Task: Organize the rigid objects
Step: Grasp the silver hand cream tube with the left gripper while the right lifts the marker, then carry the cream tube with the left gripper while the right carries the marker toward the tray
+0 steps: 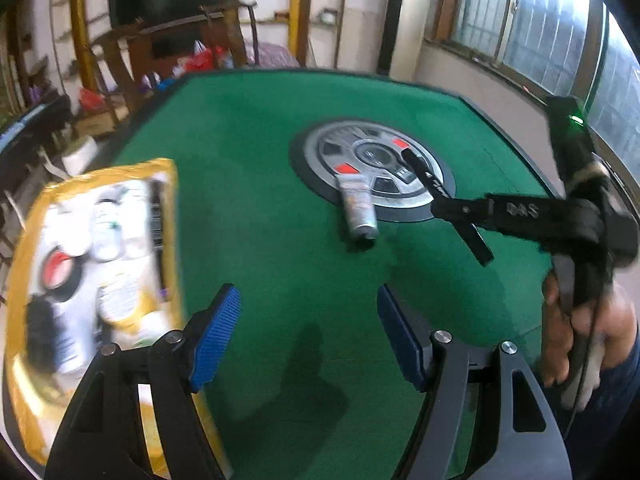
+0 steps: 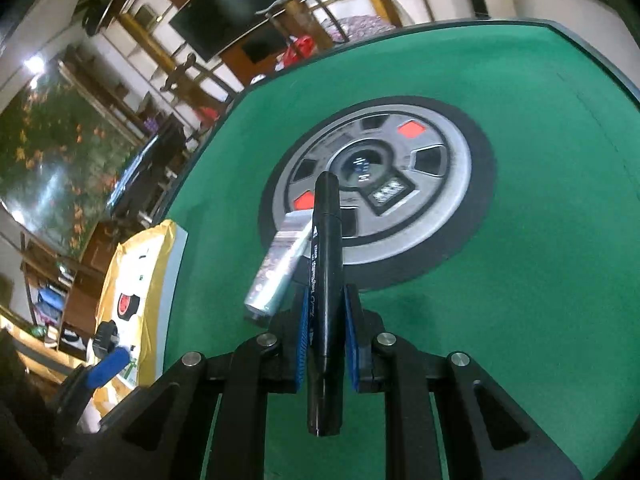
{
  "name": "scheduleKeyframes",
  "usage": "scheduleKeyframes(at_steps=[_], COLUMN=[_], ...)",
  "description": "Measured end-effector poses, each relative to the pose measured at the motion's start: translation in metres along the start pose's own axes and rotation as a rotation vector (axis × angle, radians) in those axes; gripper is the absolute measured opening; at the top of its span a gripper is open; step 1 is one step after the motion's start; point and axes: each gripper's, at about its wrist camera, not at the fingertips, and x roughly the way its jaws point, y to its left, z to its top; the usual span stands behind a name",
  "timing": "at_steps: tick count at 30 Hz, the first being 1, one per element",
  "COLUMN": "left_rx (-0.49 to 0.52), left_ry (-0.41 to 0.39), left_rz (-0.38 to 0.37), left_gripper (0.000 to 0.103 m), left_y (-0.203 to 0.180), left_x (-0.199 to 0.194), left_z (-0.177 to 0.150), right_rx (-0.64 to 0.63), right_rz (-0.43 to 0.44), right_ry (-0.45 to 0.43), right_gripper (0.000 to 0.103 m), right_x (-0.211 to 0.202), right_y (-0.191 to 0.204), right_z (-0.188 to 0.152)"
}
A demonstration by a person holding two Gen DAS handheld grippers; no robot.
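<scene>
My right gripper (image 2: 326, 316) is shut on a black marker (image 2: 326, 280) and holds it above the green table; the marker sticks out past both ends of the pads. It also shows in the left wrist view (image 1: 430, 178), held by the right gripper (image 1: 460, 210). A silver tube (image 2: 276, 268) lies on the table at the edge of the round centre plate, also seen in the left wrist view (image 1: 358, 206). My left gripper (image 1: 310, 332) is open and empty over the felt. A yellow-rimmed box (image 1: 96, 280) with several items stands at the left.
The green felt table (image 1: 260, 184) has a round grey and black centre plate (image 1: 372, 160) with red buttons. The yellow box also shows in the right wrist view (image 2: 132, 280). Chairs and shelves stand beyond the far edge. A window wall is at the right.
</scene>
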Motion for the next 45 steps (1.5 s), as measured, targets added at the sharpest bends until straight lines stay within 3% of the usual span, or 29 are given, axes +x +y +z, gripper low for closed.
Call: scheduleKeyframes(at_steps=[8, 14, 16, 18, 19, 23, 40, 45], left_rx=[-0.091, -0.02, 0.023, 0.026, 0.018, 0.028, -0.027, 0.008], left_ry=[0.157, 0.212, 0.226, 0.236, 0.239, 0.238, 0.165, 0.145], left_rz=[-0.107, -0.037, 0.005, 0.007, -0.001, -0.012, -0.051, -0.014], left_gripper=[0.07, 0.07, 0.062, 0.055, 0.047, 0.024, 0.024, 0.024], left_y=[-0.015, -0.033, -0.036, -0.034, -0.033, -0.031, -0.014, -0.023], left_x=[0.051, 0.083, 0.091, 0.094, 0.095, 0.095, 0.04, 0.037], left_z=[0.044, 0.058, 0.059, 0.059, 0.059, 0.058, -0.006, -0.01], right_rx=[0.051, 0.067, 0.075, 0.081, 0.081, 0.076, 0.024, -0.046], right_rz=[0.01, 0.025, 0.026, 0.024, 0.026, 0.03, 0.014, -0.025], right_ry=[-0.004, -0.013, -0.012, -0.015, -0.013, -0.01, 0.038, 0.089], right_gripper=[0.014, 0.014, 0.014, 0.014, 0.014, 0.014, 0.014, 0.014], right_x=[0.006, 0.004, 0.003, 0.004, 0.004, 0.006, 0.016, 0.028], right_y=[-0.013, -0.014, -0.015, -0.015, -0.015, -0.013, -0.01, 0.004], right_z=[0.01, 0.013, 0.014, 0.014, 0.014, 0.015, 0.01, 0.001])
